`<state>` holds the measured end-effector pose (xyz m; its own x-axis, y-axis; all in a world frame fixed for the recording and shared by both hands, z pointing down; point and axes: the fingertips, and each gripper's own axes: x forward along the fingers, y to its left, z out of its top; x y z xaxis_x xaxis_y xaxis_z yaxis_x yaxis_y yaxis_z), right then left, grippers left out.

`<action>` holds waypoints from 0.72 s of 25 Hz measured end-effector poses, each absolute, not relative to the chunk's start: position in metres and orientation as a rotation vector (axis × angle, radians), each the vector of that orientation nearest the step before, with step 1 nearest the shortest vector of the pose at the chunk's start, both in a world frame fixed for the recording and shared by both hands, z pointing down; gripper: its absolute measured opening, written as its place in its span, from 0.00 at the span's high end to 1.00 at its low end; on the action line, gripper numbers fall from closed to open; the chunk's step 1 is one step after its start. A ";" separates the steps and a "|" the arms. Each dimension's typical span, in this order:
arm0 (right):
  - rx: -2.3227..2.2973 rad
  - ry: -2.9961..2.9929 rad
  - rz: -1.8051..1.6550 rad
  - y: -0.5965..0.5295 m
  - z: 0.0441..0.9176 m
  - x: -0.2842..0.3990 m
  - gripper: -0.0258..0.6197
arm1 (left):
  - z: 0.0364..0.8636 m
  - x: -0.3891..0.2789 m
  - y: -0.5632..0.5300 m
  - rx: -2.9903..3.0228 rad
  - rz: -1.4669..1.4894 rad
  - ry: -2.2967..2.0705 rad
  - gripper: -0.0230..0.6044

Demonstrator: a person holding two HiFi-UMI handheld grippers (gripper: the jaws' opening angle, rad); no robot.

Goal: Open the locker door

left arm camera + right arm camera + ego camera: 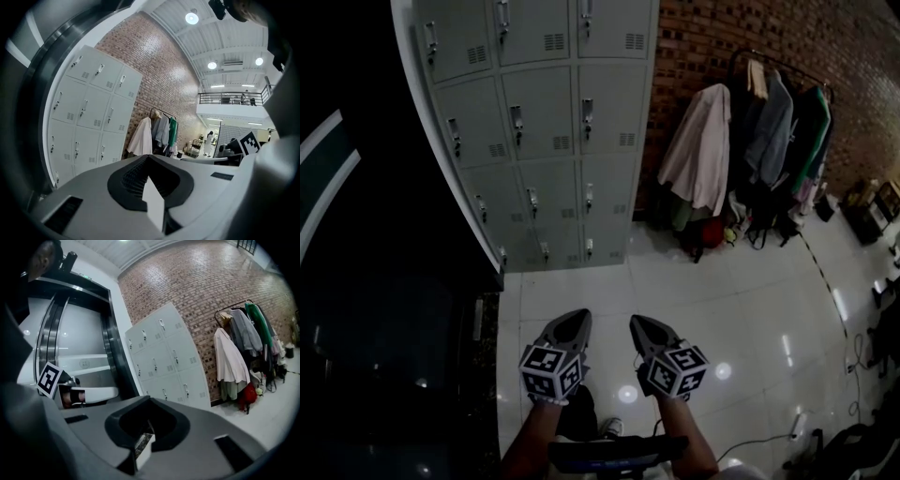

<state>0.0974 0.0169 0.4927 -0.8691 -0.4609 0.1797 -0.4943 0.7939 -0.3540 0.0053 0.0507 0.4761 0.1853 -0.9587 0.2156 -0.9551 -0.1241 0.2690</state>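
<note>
Head view: your left gripper [575, 317] and right gripper [638, 322] sit side by side low over the tiled floor [741, 300]. Both have their jaws pressed together with nothing between them, as each gripper view shows. The grey locker [546, 122] stands ahead at upper left, doors flush and closed, well apart from both grippers. A clothes rack [764, 131] stands to its right.
</note>
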 end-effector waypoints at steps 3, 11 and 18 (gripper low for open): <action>0.803 -2.894 0.598 -0.019 0.496 0.073 0.95 | 0.481 -0.022 0.014 2.134 -0.037 -1.795 0.97; 0.859 -2.898 0.576 -0.121 0.485 -0.003 0.95 | 0.474 -0.102 -0.090 2.166 -0.049 -1.774 0.97; 0.876 -2.887 0.583 -0.176 0.487 -0.069 0.95 | 0.472 -0.162 -0.150 2.187 -0.042 -1.745 0.97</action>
<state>-0.0692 -0.1762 0.4872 -0.8353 -0.5221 0.1723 -0.5481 0.7657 -0.3366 -0.1622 -0.1497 0.4723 0.2443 -0.9514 0.1875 -0.9413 -0.1862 0.2815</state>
